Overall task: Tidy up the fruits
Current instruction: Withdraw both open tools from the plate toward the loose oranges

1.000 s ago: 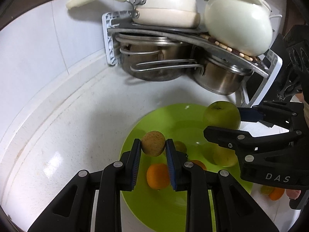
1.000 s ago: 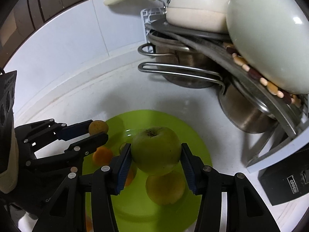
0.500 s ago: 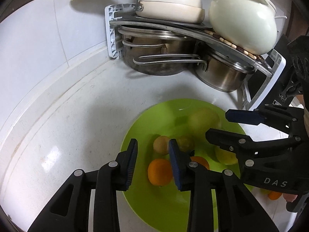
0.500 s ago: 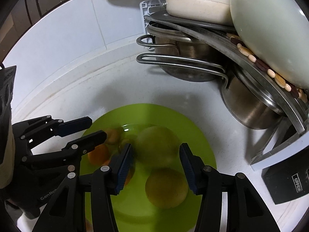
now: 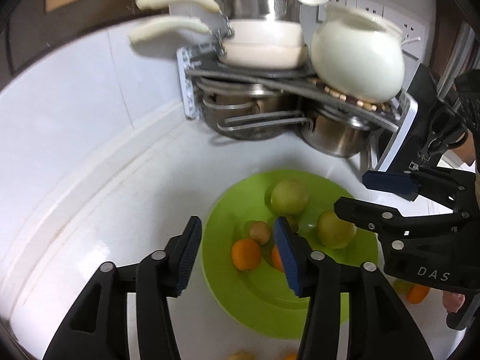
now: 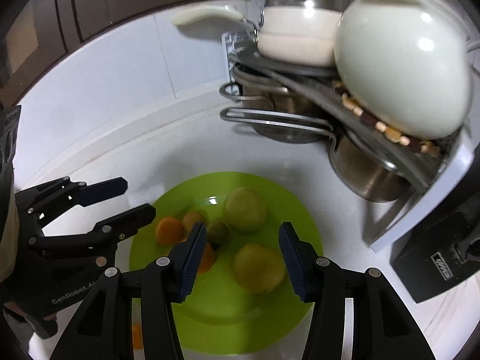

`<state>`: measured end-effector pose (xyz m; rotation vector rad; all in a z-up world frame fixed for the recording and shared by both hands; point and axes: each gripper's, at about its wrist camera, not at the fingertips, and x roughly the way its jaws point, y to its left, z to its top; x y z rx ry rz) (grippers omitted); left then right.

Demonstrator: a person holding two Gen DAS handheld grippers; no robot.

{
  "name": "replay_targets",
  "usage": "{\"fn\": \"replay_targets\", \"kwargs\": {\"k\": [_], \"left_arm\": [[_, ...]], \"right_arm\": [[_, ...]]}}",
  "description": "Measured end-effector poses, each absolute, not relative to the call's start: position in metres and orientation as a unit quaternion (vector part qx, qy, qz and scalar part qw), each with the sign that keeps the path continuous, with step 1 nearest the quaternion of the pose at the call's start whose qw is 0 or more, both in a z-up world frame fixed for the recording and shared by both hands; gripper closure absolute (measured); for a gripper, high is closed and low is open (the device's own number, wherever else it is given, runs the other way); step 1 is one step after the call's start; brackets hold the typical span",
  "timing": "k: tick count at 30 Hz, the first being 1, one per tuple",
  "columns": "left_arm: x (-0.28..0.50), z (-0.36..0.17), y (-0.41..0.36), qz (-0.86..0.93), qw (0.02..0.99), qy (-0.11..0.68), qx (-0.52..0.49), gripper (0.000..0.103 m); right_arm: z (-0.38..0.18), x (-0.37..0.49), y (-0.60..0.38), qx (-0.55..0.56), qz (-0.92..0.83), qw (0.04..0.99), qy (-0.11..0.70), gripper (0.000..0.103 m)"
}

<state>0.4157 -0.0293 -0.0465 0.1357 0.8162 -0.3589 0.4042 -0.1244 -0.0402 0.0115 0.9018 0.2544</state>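
Note:
A lime green plate [image 5: 270, 297] [image 6: 228, 324] lies on the white counter and holds several fruits. A green apple [image 5: 289, 196] [image 6: 245, 209] sits at its far side, a second yellow-green apple [image 5: 336, 229] [image 6: 258, 267] beside it. A small brown fruit [image 5: 260, 232] [image 6: 193, 219] and an orange [image 5: 246, 254] [image 6: 170, 230] lie on the left part. My left gripper [image 5: 237, 252] is open and empty above the plate's left edge. My right gripper [image 6: 241, 262] is open and empty above the plate.
A dish rack [image 5: 270, 78] with steel pots, cream pans and a white kettle [image 5: 357, 60] [image 6: 402, 69] stands at the back. A black box [image 6: 435, 258] stands at the right. More small fruits [image 5: 417, 292] lie on the counter beside the plate.
Both grippers opened and let go: the brown fruit and the green apple dropped onto the plate. Both grippers have pulled back and up, jaws wider.

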Motion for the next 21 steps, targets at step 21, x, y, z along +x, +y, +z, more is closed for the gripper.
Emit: {"fn": "replay_targets", "kwargs": {"k": [21], "left_arm": [[0.303,0.022,-0.018,-0.15,0.938,0.31,0.047,0.031]], "right_arm": [[0.032,0.29,-0.14,0.027,0.063,0.947,0.313,0.023]]}}
